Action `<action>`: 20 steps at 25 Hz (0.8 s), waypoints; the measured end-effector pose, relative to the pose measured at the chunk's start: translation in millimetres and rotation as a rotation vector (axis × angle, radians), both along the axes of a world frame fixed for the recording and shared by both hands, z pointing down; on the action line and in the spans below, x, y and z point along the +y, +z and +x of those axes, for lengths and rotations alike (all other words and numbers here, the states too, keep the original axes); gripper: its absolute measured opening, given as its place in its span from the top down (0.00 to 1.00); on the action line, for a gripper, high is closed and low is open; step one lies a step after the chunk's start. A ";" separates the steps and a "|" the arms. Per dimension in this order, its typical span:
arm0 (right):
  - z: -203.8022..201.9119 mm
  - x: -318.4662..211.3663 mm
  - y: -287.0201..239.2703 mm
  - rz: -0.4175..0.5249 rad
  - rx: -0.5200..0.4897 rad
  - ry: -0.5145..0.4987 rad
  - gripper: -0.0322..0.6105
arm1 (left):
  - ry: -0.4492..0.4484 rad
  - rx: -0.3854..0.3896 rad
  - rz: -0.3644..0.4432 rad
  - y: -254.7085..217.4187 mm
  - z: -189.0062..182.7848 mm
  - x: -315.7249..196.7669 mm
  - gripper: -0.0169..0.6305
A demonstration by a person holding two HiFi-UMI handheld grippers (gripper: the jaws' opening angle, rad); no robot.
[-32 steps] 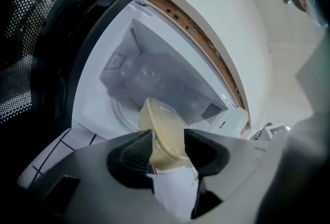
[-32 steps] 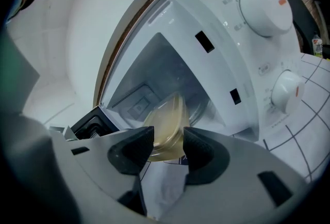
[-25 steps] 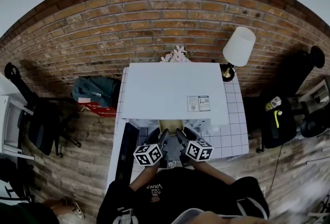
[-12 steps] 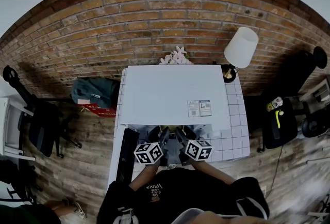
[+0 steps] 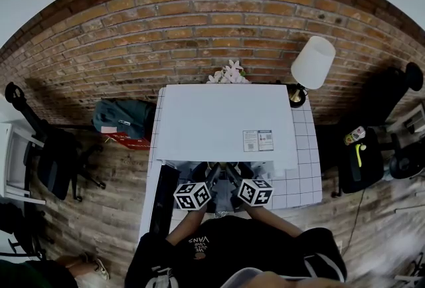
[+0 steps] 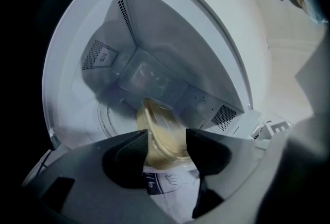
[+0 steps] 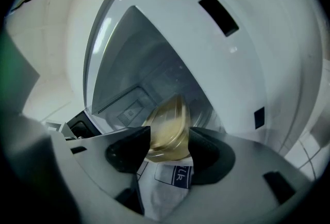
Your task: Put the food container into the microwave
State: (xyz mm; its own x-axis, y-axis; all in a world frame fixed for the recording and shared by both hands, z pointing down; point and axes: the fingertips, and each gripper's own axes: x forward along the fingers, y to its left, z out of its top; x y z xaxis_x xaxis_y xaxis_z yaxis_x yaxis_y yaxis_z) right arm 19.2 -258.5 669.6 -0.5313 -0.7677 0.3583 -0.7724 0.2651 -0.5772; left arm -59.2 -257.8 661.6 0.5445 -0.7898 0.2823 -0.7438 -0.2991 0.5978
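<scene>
A clear food container [image 6: 161, 132] with yellowish food is held tilted between both grippers, one on each side of it. My left gripper [image 6: 166, 141] is shut on its left edge, and my right gripper [image 7: 170, 141] is shut on its right edge [image 7: 169, 125]. The container sits at the mouth of the white microwave [image 5: 226, 121], over the glass turntable [image 6: 109, 117] in the lit cavity [image 7: 147, 81]. In the head view the microwave top hides the container. Only the marker cubes [image 5: 192, 195] [image 5: 255, 192] and the arms show there.
The microwave's dark door [image 5: 163, 197] stands open at the left. The microwave rests on a white tiled table [image 5: 302, 177] with a lamp [image 5: 312, 61] at the back right and flowers [image 5: 227, 72] behind. A chair [image 5: 53, 160] and bags [image 5: 123, 117] are on the wooden floor.
Both grippers have moved forward with the container. It showed in front of the microwave before and is now under the microwave's top, inside the opening.
</scene>
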 end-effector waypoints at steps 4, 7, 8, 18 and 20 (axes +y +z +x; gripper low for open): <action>1.1 4.7 -1.8 0.004 -0.006 0.000 0.62 | -0.003 0.009 0.002 -0.5 1.8 3.5 0.60; 2.3 8.6 -6.4 0.012 -0.017 0.004 0.62 | -0.021 0.011 0.010 -3.5 -0.4 6.6 0.59; 3.4 9.7 -8.5 0.017 -0.016 0.009 0.62 | -0.026 0.010 0.017 -5.7 -1.5 7.3 0.59; 13.0 27.4 -20.5 0.061 -0.002 0.017 0.62 | -0.051 -0.009 0.054 -16.7 -5.8 25.9 0.58; 13.8 33.1 -20.3 0.061 0.001 0.015 0.62 | -0.051 -0.021 0.059 -17.3 -6.3 32.4 0.58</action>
